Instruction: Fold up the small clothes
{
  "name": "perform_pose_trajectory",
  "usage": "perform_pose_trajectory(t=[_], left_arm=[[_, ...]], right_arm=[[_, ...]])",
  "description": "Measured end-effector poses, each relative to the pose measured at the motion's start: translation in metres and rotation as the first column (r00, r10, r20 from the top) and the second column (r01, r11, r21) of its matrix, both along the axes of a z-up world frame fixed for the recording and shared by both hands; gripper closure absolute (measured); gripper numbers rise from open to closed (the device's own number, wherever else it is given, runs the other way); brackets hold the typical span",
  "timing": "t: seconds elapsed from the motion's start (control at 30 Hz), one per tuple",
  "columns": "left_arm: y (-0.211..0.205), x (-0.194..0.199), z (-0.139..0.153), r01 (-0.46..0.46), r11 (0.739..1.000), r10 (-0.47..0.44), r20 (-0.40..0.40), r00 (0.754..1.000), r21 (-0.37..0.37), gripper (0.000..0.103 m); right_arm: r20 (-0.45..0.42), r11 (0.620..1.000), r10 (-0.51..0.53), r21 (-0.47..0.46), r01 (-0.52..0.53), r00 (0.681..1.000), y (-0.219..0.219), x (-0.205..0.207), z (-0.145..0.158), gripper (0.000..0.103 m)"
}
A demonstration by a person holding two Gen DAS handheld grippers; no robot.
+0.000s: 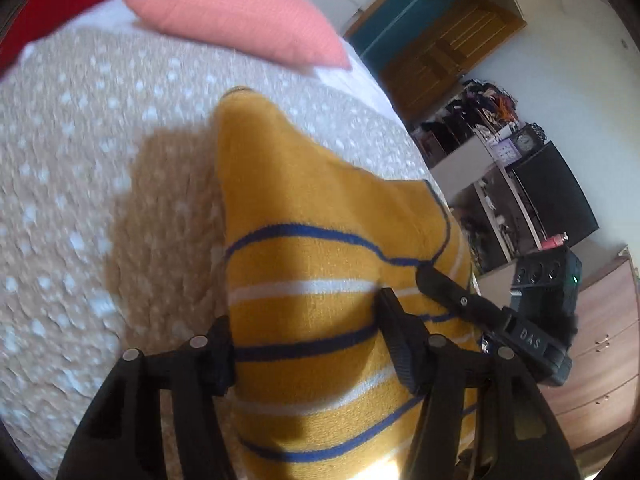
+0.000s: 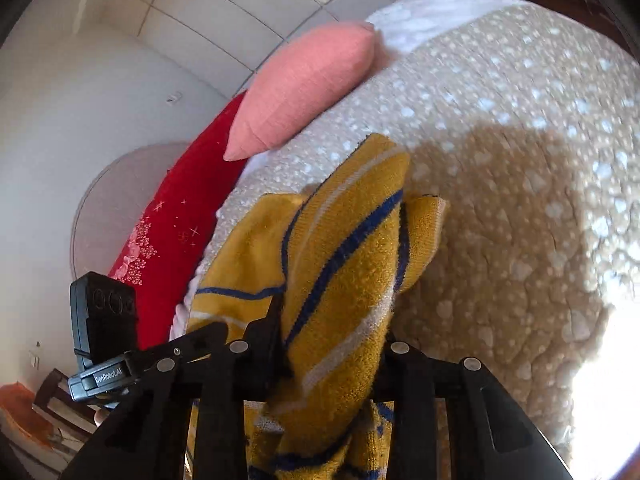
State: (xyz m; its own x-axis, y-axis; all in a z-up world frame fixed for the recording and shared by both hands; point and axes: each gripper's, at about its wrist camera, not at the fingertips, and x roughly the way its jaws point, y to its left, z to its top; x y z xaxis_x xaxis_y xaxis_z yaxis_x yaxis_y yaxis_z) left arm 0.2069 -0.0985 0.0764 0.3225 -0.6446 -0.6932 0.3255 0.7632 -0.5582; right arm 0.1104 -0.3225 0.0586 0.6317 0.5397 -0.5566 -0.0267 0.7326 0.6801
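A yellow knit garment point(image 1: 304, 200) with blue and white stripes hangs lifted above the bed. In the left wrist view it fills the gap of my left gripper point(image 1: 308, 340), whose fingers press on it from both sides. My right gripper point(image 1: 436, 280) grips the same garment at its right edge. In the right wrist view a bunched fold of the garment point(image 2: 352, 232) is pinched in my right gripper point(image 2: 328, 344). The left gripper point(image 2: 188, 344) shows low on the left, against the cloth. The garment's lower part is hidden behind the fingers.
The bed has a beige cover with white spots point(image 1: 80, 160). A pink pillow point(image 1: 240, 8) and a red blanket point(image 2: 176, 232) lie at its far side. Past the bed's right edge stand cluttered shelves with a dark screen point(image 1: 556, 192) and wooden drawers point(image 1: 600, 340).
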Motion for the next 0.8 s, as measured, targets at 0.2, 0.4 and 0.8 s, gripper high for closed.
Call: perform_pose_trajectory(t=[0.2,0.4,0.8], left_arm=[[-0.002,0.009,-0.013,-0.105,0.95,0.096,0.046,0.994,0.293,0.03],[0.027,-0.041,-0.018,-0.133,0.952,0.116,0.077,0.99,0.275,0.021],[0.061,-0.193,0.059,-0.4,0.841,0.17,0.522,0.836,0.366,0.004]], right_arm=[[-0.025,0.972,-0.13,-0.199,0.122,0.991,0.002,0.011,-0.005,0.05],[0.139,0.941,-0.152,-0.283,0.186,0.979,0.008,-0.045,0.042,0.065],[-0.02,0.966,-0.153,-0.215,0.145,0.988,0.025,-0.106,-0.006,0.074]])
